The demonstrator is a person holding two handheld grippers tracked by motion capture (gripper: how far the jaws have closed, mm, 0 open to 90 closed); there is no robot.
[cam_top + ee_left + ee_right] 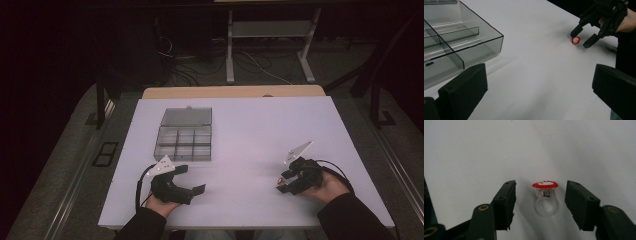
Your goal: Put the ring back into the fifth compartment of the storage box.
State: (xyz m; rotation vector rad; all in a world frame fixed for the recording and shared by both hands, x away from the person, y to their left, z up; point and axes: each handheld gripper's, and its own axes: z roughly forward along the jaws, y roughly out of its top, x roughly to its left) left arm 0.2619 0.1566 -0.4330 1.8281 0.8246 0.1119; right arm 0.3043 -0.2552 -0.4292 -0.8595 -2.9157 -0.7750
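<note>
A small toy ring (pixel 545 197) with a clear band and a red-rimmed white top stands on the white table (pixel 250 130). My right gripper (pixel 540 195) is open around it, one jaw on each side, neither touching. From the left gripper view the ring (pixel 575 40) sits between the right gripper's fingertips (pixel 584 37). In the high view the ring (pixel 279 179) is a red speck at the right gripper (pixel 283 181). My left gripper (pixel 192 179) rests open near the front left, empty, just below a clear compartment box (pixel 184 140).
The compartment box (pixel 451 45) has its lid open, laid flat behind it, and its cells look empty. A wooden board edge (pixel 232 92) lies past the table's far side. Table legs and cables (pixel 260 60) stand on the dark floor beyond.
</note>
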